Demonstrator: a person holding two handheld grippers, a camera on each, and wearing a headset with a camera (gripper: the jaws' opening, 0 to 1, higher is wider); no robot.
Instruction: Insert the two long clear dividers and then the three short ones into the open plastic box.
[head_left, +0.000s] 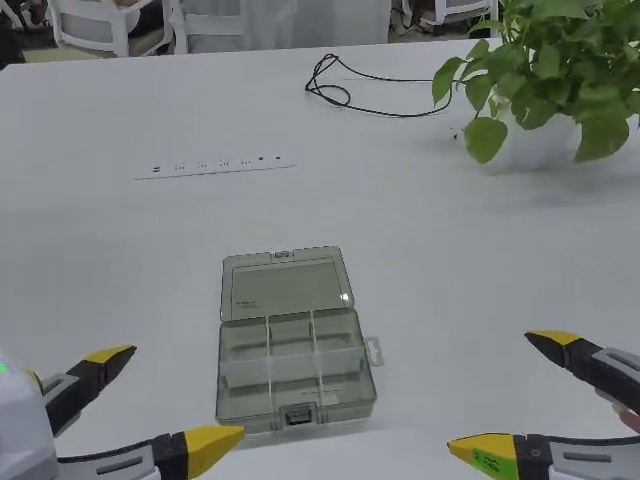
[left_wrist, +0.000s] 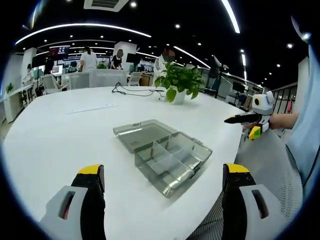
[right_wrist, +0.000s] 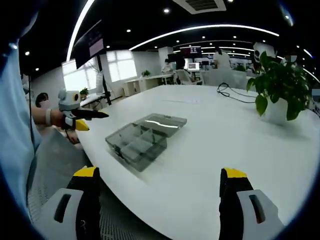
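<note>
Head view: open box (head_left: 295, 345) on the table (head_left: 450, 250), dividers (head_left: 268, 350) seated inside; left gripper (head_left: 185, 391) and right gripper (head_left: 489, 390) flanking it, both spread wide, empty. Left gripper view: jaws apart, box just ahead. Right gripper view: jaws apart, box ahead-left.

Bright ceiling lights (left_wrist: 75, 26), sharp focus, fisheye-warped edges

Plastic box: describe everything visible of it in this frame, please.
The plastic box is smoky, see-through and rectangular, resting flat on the white table. Its lid is swung fully open and lies flat behind the base. Clear dividers stand inside, splitting the base into compartments. A dark latch sits at the front edge. Nothing touches it but the table.
</note>
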